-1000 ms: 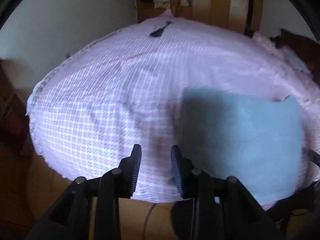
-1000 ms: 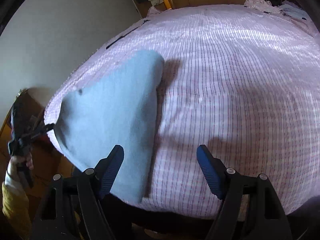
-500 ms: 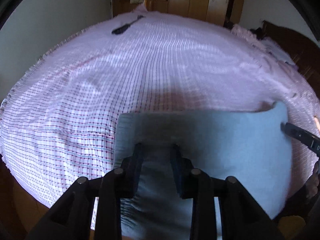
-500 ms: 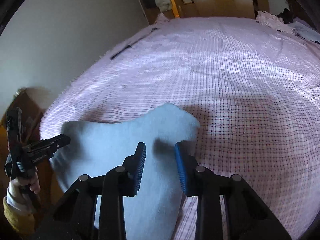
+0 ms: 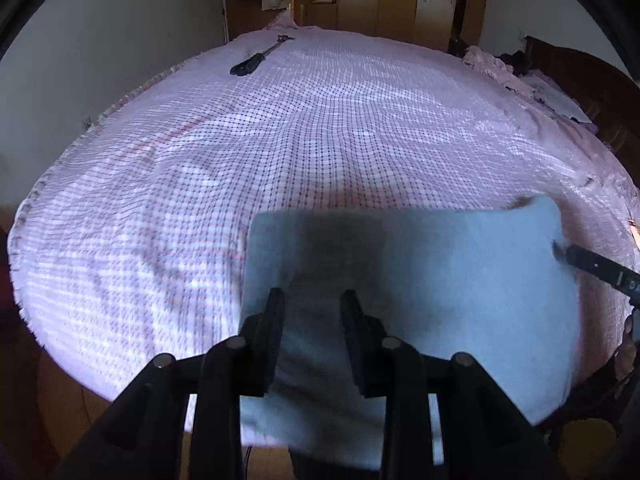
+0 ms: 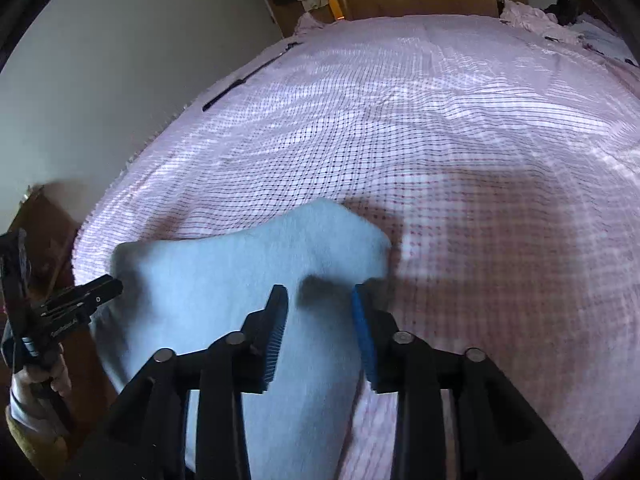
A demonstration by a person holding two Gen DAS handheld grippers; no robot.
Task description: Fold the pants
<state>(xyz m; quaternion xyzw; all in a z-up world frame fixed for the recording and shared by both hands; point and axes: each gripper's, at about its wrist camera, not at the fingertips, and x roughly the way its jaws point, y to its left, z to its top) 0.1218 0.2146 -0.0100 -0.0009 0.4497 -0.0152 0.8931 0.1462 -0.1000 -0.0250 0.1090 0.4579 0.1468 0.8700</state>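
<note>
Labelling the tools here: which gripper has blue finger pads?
The right gripper: its ribbed pads are blue, whereas the left gripper has black ones. Both are over the light blue pants.

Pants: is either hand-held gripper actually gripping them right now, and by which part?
Cannot be told. Both the left hand-held gripper and right hand-held gripper sit over the light blue pants, jaws slightly apart; no fabric is visibly pinched.

Both grippers' fingers (image 5: 276, 320) (image 6: 362, 320) apparently parted.
</note>
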